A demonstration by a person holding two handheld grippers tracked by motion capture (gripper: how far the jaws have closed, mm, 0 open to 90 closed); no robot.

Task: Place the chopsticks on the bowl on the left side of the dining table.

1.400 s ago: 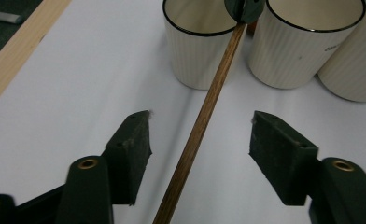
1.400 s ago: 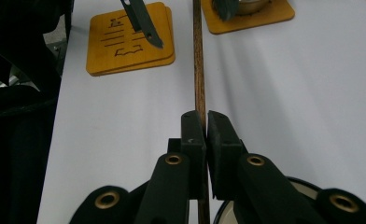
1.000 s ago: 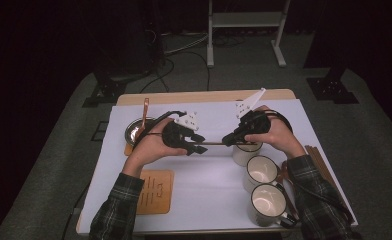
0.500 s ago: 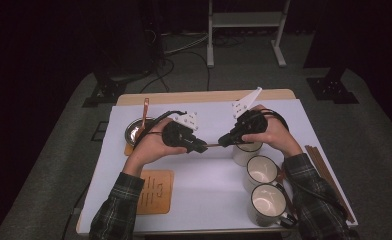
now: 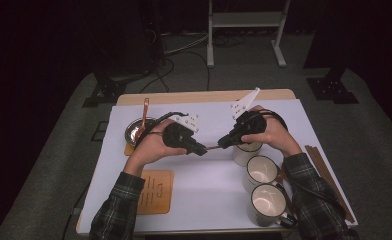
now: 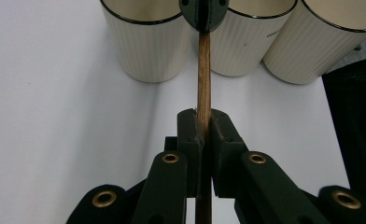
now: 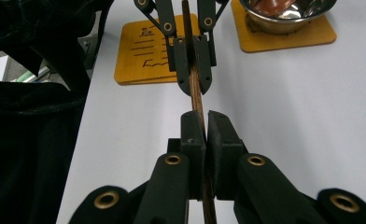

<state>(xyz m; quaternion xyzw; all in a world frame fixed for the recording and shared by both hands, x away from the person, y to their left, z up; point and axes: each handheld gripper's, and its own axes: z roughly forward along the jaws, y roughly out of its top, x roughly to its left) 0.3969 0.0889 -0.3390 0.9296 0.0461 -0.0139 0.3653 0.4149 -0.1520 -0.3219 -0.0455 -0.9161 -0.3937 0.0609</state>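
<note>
Beside the mugs (image 5: 261, 170), my left tongs (image 5: 202, 150) had just closed on the chopstick (image 5: 213, 147); my right tongs (image 5: 223, 144) clamped its other end.

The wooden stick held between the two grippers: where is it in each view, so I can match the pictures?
High view: the wooden stick spans the short gap between the left gripper and right gripper, mid-table.
Left gripper view: runs up the centre towards the cream mugs.
Right gripper view: runs up the centre towards the orange coaster.
Shared landmark: the white table cover.
</note>
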